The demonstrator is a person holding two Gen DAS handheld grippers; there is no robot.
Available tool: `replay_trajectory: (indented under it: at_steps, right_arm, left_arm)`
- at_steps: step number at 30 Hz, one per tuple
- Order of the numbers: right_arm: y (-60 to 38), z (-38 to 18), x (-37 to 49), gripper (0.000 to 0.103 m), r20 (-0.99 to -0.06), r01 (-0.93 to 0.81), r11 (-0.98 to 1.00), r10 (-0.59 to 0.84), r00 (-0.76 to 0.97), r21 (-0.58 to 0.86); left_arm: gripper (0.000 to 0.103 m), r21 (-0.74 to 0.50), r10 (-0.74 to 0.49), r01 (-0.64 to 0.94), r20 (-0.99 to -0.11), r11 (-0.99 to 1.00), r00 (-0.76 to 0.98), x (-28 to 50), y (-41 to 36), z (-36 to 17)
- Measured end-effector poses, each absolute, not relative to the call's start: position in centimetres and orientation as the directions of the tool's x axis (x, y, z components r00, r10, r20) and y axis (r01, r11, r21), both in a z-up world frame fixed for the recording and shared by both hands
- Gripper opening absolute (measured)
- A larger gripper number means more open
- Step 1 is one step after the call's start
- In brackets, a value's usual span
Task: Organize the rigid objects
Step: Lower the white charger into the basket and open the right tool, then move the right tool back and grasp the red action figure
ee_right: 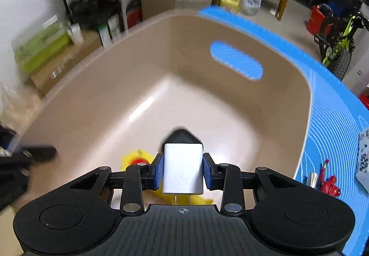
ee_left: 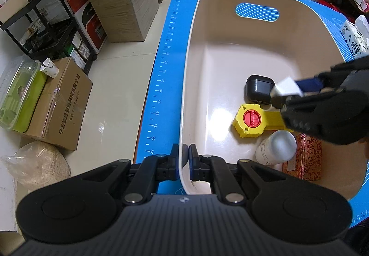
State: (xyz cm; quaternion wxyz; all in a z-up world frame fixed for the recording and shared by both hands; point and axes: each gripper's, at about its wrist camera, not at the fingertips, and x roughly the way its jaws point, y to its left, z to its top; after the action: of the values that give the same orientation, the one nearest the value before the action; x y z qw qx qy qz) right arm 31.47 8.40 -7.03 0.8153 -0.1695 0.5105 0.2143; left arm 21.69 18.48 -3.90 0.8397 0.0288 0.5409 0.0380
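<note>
I'm pinching the bin's (ee_left: 196,85) near rim with my left gripper (ee_left: 183,152) to steady it while my right gripper (ee_right: 183,168) is clamping the white charger (ee_right: 183,167) above the bin's floor.

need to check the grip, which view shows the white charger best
The right wrist view: the charger fills the centre, sharp, clamped between the right gripper's blue pads, prongs pointing back. The left wrist view shows only one white corner of it above the bin.
</note>
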Motion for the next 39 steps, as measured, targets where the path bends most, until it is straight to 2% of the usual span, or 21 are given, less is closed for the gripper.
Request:
replay_trajectory:
  at_steps: [4,5,10,16,22,29,39]
  right_arm:
    - [8.4,-7.9,31.2,0.042,-0.919,-0.527,0.848,0.159,0.362,-0.061]
    - [8.5,-7.7,31.0,0.048,-0.916,-0.53,0.846,0.164,0.365,-0.06]
    - [8.0,-6.3,30.9,0.06,-0.897,-0.525,0.851,0.211,0.389,-0.028]
    - [5.7,-2.5,30.9,0.072,-0.832,-0.493,0.87,0.291,0.473,0.024]
    - [1.1,1.2,31.2,0.077,-0.762,-0.411,0.909,0.313,0.566,0.068]
    - [-6.2,1.6,32.9,0.081,-0.746,-0.266,0.962,0.222,0.628,0.062]
    - [-13.5,-4.3,34.6,0.081,-0.798,-0.091,0.996,0.038,0.602,-0.021]
  left_arm:
    - [0.01,0.092,0.095,-0.029,-0.906,0.995,0.412,21.7,18.4,-3.9]
    - [0.01,0.093,0.097,-0.03,-0.906,0.995,0.411,21.7,18.5,-3.9]
    - [0.01,0.091,0.096,-0.032,-0.906,0.995,0.411,21.7,18.5,-3.8]
    - [0.01,0.089,0.095,-0.033,-0.906,0.995,0.412,21.7,18.5,-3.8]
    - [0.01,0.09,0.095,-0.033,-0.906,0.995,0.412,21.7,18.5,-3.8]
    - [0.01,0.088,0.095,-0.035,-0.907,0.995,0.411,21.7,18.6,-3.7]
    - [0.01,0.089,0.095,-0.034,-0.907,0.995,0.411,21.7,18.6,-3.7]
